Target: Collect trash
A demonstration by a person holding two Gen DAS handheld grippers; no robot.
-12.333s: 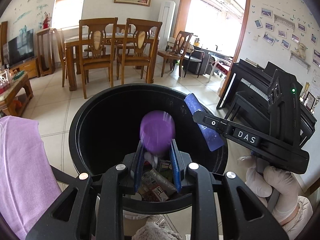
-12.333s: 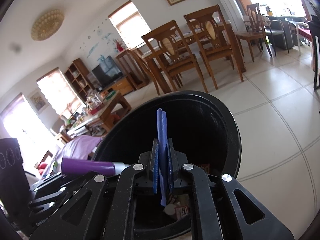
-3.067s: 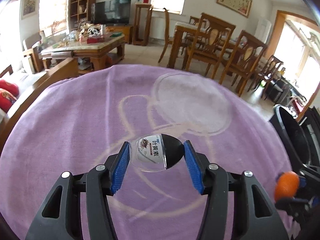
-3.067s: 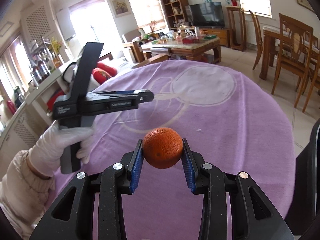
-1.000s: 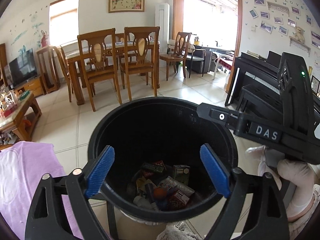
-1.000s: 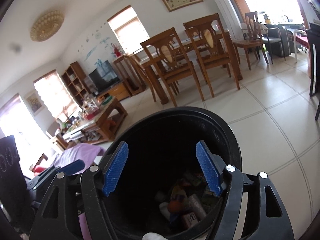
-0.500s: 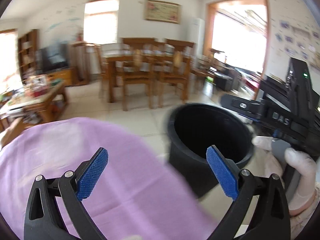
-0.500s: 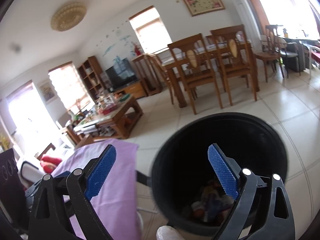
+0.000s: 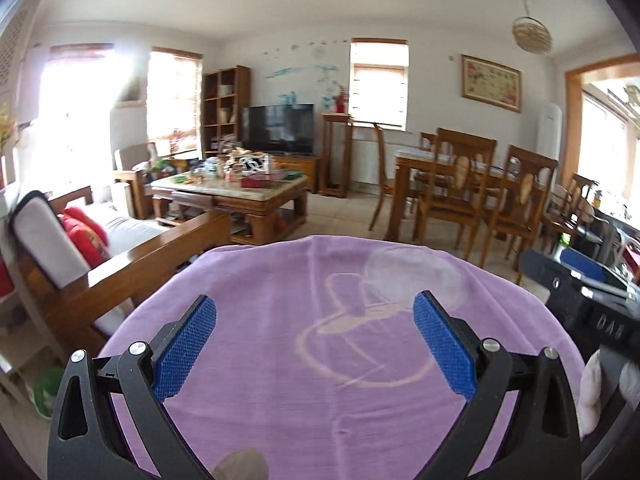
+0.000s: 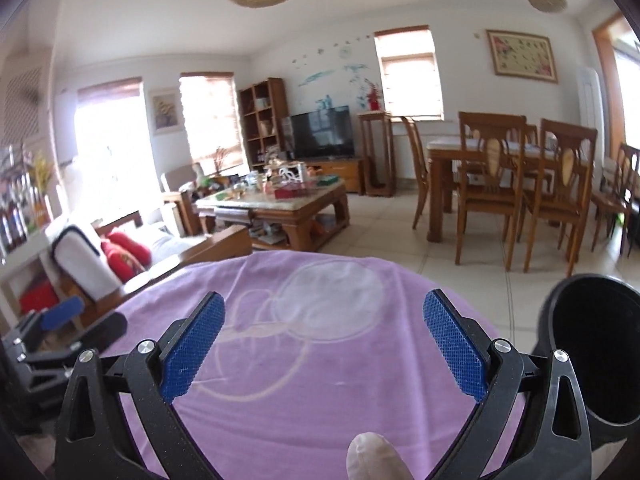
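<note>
My left gripper (image 9: 314, 346) is wide open and empty above the purple cloth (image 9: 320, 380) that covers the table. My right gripper (image 10: 324, 344) is also wide open and empty over the same cloth (image 10: 304, 384). The black trash bin (image 10: 592, 352) stands on the floor at the table's right edge, seen in the right wrist view. The right gripper's body shows at the right edge of the left wrist view (image 9: 580, 304); the left gripper's body shows at the left edge of the right wrist view (image 10: 60, 332). No trash shows on the cloth.
A wooden sofa arm (image 9: 132, 276) with red cushions lies to the left of the table. A cluttered coffee table (image 9: 236, 196) stands beyond it. The dining table and chairs (image 10: 516, 184) stand at the back right on the tiled floor.
Both grippers have swung left from above the bin to face the purple table. Both stay open and empty. The bin has slid out of the left view and to the right edge of the right view.
</note>
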